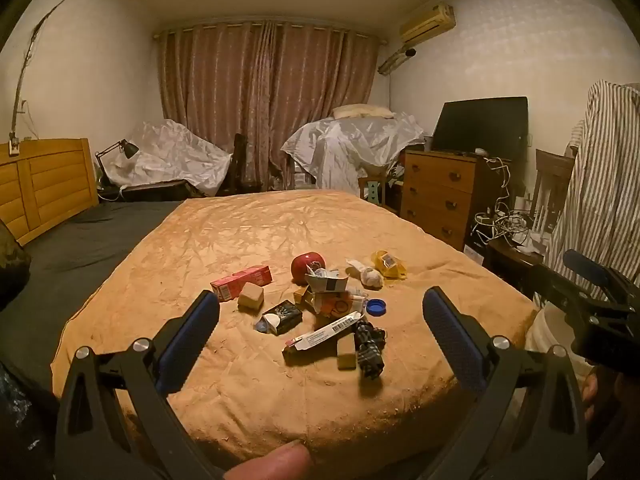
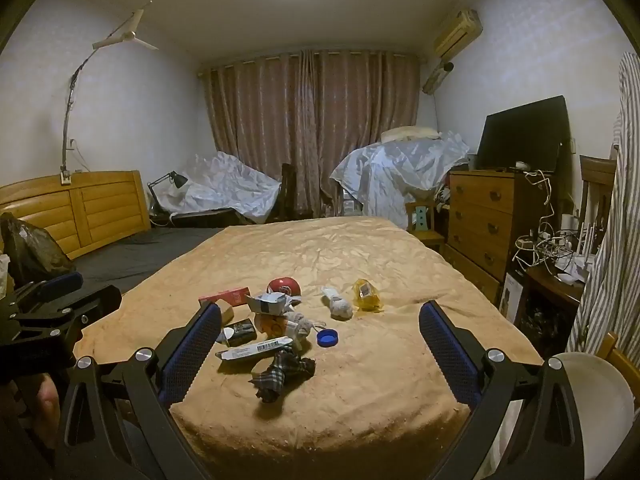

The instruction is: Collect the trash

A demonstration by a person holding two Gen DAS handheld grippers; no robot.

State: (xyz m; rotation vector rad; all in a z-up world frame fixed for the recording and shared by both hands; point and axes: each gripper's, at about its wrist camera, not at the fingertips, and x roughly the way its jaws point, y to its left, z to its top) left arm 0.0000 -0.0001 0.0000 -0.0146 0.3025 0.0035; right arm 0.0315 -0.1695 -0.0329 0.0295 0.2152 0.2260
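Both the left tongs (image 1: 320, 316) and right tongs (image 2: 320, 332) are hanging wide open and empty before the trash pile (image 1: 320, 308) lying on the bed (image 1: 248, 240), so picking edge pieces first is looking wisest.

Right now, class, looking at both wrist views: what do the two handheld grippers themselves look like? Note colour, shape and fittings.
Both match. The left gripper and right gripper have matte black angular frames with triangular cut-outs and round silver bolts at the pivots. Their fingers are long flat paddles faced with blue dimpled rubber pads. No cables, markings or sleeves show.
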